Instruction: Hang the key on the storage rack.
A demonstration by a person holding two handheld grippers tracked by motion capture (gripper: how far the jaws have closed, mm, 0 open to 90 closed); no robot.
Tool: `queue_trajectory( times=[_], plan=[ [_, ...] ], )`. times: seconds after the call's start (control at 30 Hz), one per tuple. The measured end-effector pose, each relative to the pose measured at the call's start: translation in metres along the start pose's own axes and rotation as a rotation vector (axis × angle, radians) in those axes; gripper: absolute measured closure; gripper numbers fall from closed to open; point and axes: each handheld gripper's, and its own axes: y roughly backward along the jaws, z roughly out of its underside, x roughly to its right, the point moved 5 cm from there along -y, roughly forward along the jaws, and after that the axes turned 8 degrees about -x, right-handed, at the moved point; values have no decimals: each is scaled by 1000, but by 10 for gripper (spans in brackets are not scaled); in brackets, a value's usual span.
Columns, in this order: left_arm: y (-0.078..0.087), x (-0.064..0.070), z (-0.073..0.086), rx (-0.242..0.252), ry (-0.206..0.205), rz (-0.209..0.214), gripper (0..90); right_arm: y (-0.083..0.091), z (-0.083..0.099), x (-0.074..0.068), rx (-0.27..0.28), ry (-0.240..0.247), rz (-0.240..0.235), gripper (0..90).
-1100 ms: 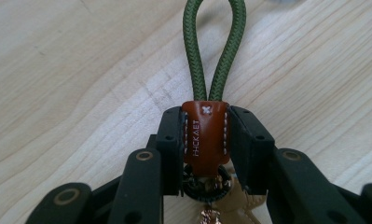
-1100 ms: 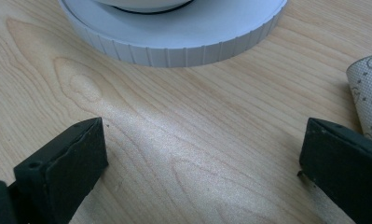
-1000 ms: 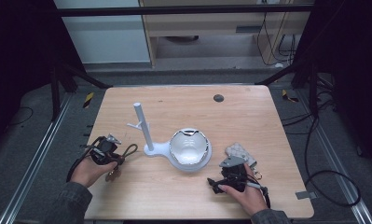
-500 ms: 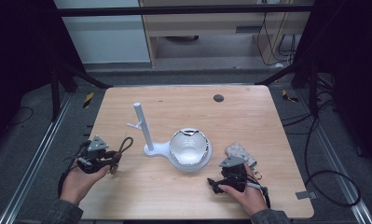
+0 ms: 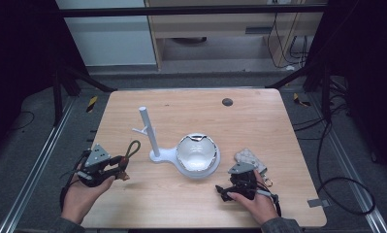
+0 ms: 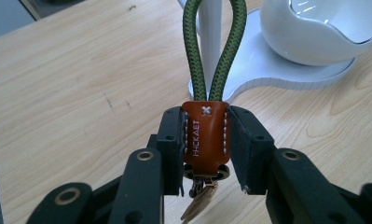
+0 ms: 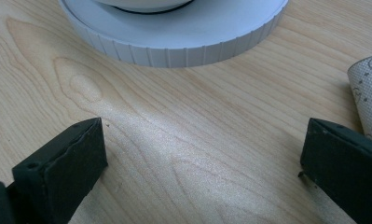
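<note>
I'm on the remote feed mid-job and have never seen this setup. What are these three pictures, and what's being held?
No robot here: a person holds a two-jaw gripper in each hand. The high view looks down on the wooden table; the other two cameras ride on the grippers. The left gripper is shut on a keychain, a brown leather tab with a green cord loop. The right gripper rests open near the table. A white stand with a bowl-shaped dish sits mid-table, a dotted cloth to its right.
</note>
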Motion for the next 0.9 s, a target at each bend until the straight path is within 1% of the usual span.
queue_trajectory(
  times=[0.1, 0.17, 0.23, 0.33, 0.37, 0.43, 0.47, 0.53, 0.57, 0.67, 0.7, 0.77, 0.83, 0.9],
  plan=[
    [5, 3, -1, 39, 6, -2, 659, 0, 0, 0, 0, 2, 1, 3],
    [6, 3, -2, 44, 7, -3, 659, 0, 0, 0, 0, -1, 0, 3],
    [9, 4, -2, 70, 15, -7, 659, 0, 0, 0, -1, 1, 1, 3],
    [10, 5, -1, 82, 21, -8, 659, 0, 0, 0, -1, 1, 1, 3],
    [11, 7, -1, 99, 27, -8, 660, 0, 0, 0, -1, 2, 1, 3],
    [12, 7, -1, 106, 32, -6, 659, 0, 0, 0, -1, 1, 0, 3],
    [13, 9, -1, 128, 42, -3, 660, 0, 0, 0, -1, 1, 0, 3],
    [15, 11, -2, 154, 43, -2, 660, 0, 0, 0, 0, -1, 0, 3],
    [15, 11, -2, 154, 43, -2, 659, 0, 0, 0, 0, 0, 0, 3],
    [20, 14, -4, 193, 42, -2, 659, 0, 0, 0, 0, 0, 0, 3],
    [20, 14, -4, 193, 42, -2, 659, 0, 0, 0, 0, 0, 0, 3],
    [23, 15, -5, 218, 44, -2, 659, 0, 0, 0, 0, 0, 0, 3],
    [23, 15, -5, 223, 47, -2, 659, 0, 0, 0, 0, 0, 0, 3],
    [25, 16, -6, 235, 60, 11, 659, 0, 0, 0, -1, 0, 1, 3]
  ],
)
